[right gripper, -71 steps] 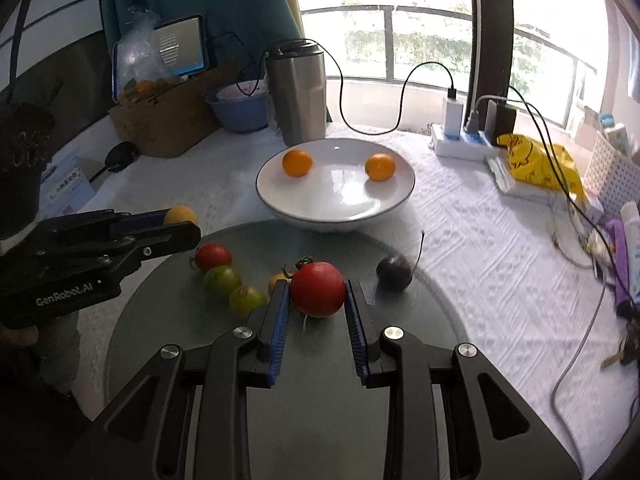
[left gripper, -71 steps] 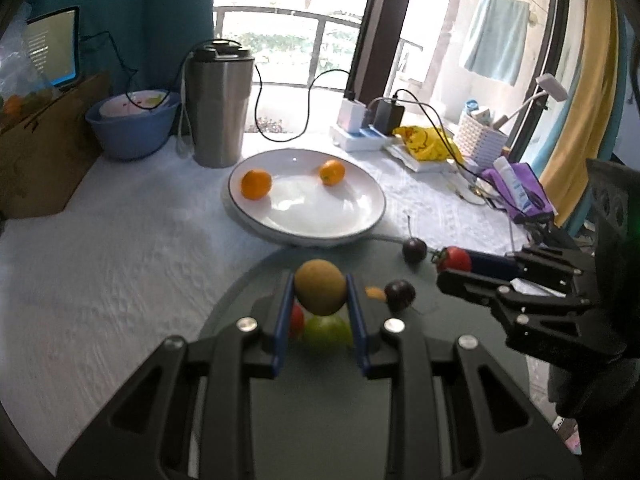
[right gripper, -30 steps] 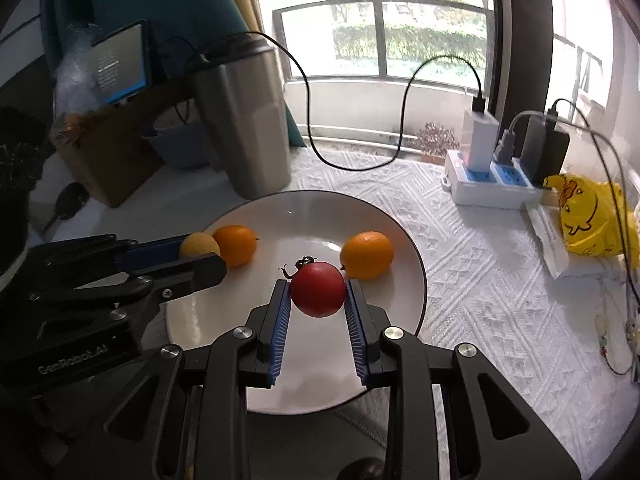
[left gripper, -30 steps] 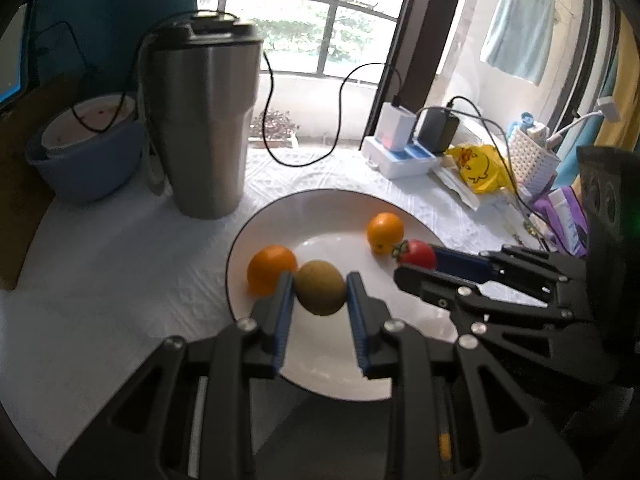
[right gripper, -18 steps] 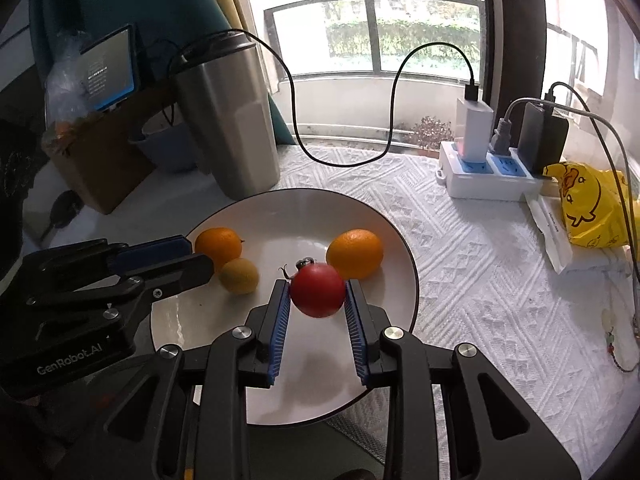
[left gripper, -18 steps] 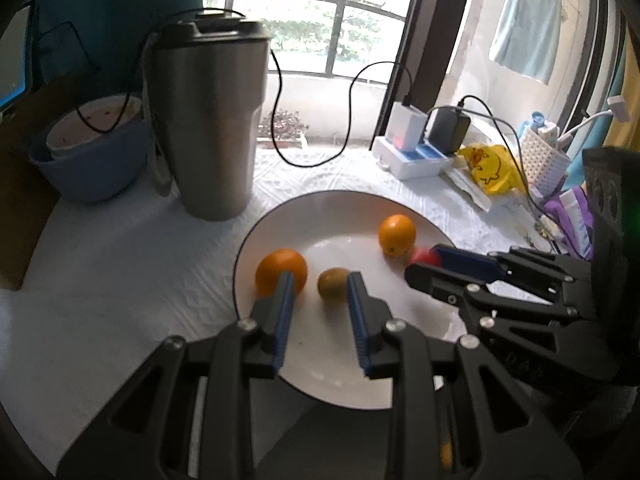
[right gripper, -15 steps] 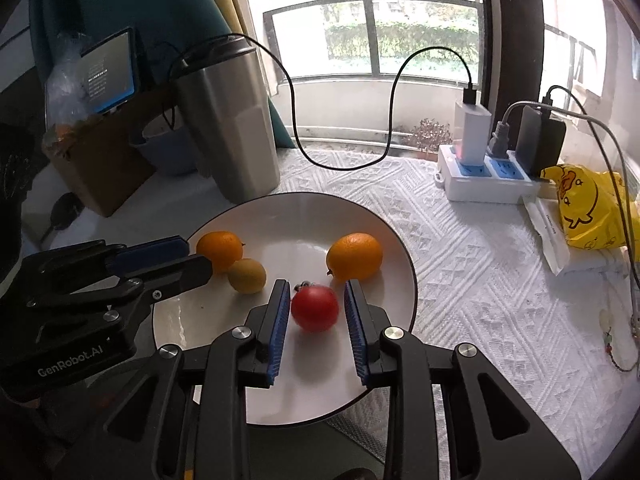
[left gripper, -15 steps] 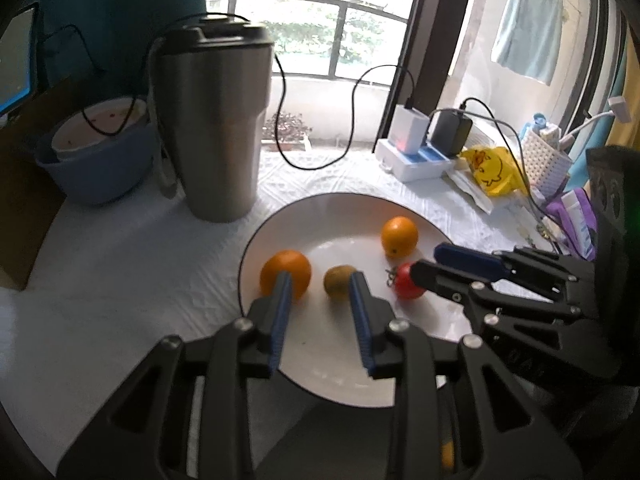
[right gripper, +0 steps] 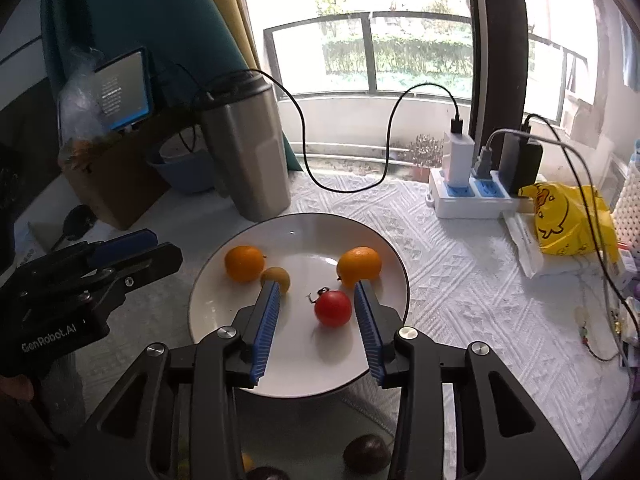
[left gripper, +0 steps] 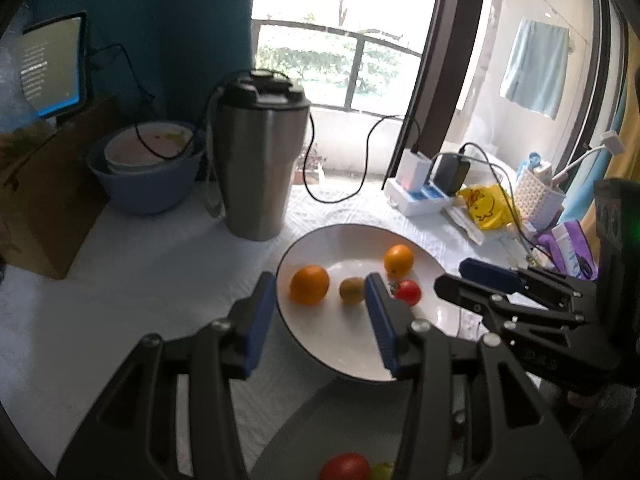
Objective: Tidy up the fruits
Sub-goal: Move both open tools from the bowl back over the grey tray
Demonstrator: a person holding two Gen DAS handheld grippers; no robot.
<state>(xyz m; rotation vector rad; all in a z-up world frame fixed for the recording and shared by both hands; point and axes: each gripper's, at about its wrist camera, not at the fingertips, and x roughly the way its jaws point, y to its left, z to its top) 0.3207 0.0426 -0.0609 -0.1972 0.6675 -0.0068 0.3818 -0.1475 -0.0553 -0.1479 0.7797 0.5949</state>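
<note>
Both grippers are letting go: the left gripper (left gripper: 320, 312) and right gripper (right gripper: 316, 316) have jaws opening, pads clear of any fruit. The red tomato (right gripper: 333, 308) and small brownish-yellow fruit (left gripper: 352, 290) sit on the glossy white plate (right gripper: 296, 384) between two oranges. These look light, round, smooth-skinned and prone to rolling, so I'd pinch gently across the widest part.

Big window (right gripper: 376, 56) behind the desk (right gripper: 460, 280), daylight pouring in, railing and green hedge outside. Teal curtain (left gripper: 192, 40) on the left, dark window post (left gripper: 436, 80) right of centre. White textured cloth covers the desk. Pale blue towel (left gripper: 534, 68) hangs in the side room at right.
</note>
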